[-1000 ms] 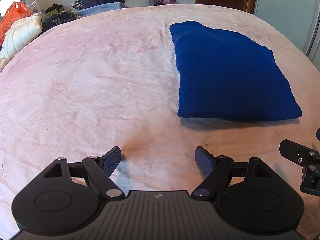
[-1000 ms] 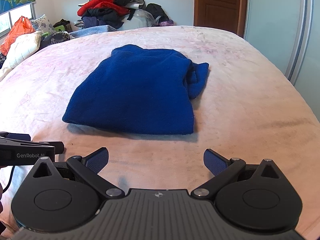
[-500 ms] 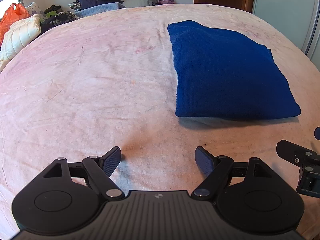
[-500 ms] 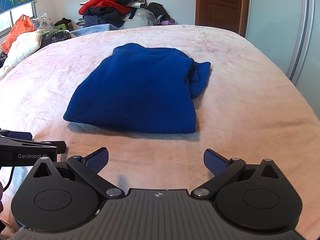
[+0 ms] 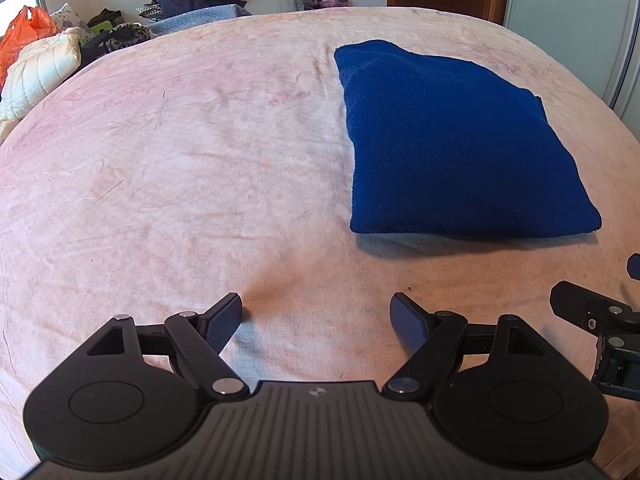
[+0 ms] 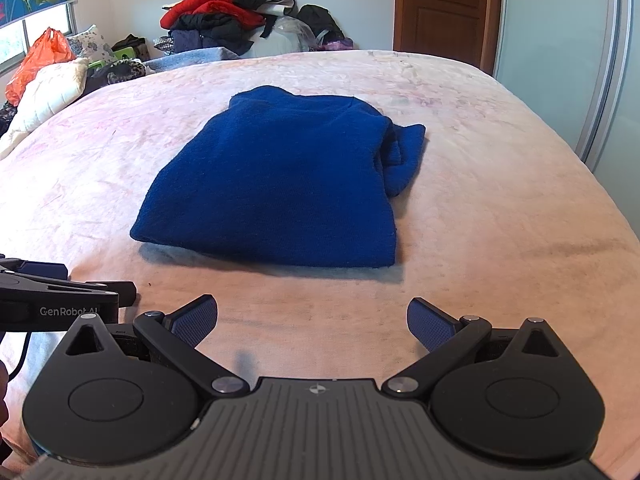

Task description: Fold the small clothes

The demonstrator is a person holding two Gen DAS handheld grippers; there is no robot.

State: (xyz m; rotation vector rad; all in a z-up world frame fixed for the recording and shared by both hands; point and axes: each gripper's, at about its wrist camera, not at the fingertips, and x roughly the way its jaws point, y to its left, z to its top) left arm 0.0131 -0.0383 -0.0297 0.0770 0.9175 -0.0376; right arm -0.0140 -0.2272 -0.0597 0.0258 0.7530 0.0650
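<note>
Where spread with a pale pink sheet, bed [image 6: 500, 208] bearing all else. Folded blue sweater [image 6: 280, 184] lying flat near mid-bed, one bunched edge poking out at its right. Heap of clothes [image 6: 224, 20] beyond the far edge. Left gripper [image 5: 316, 318] and right gripper [image 6: 312, 320] low over the sheet, short of the sweater, jaws spread wide, holding nothing.

Left gripper [image 5: 316, 320]: jaws spread wide, nothing between the blue pads [image 5: 224, 322], held low and level. Right gripper [image 6: 312, 322]: jaws likewise spread wide, empty, level, just beside the left gripper on its right.
</note>
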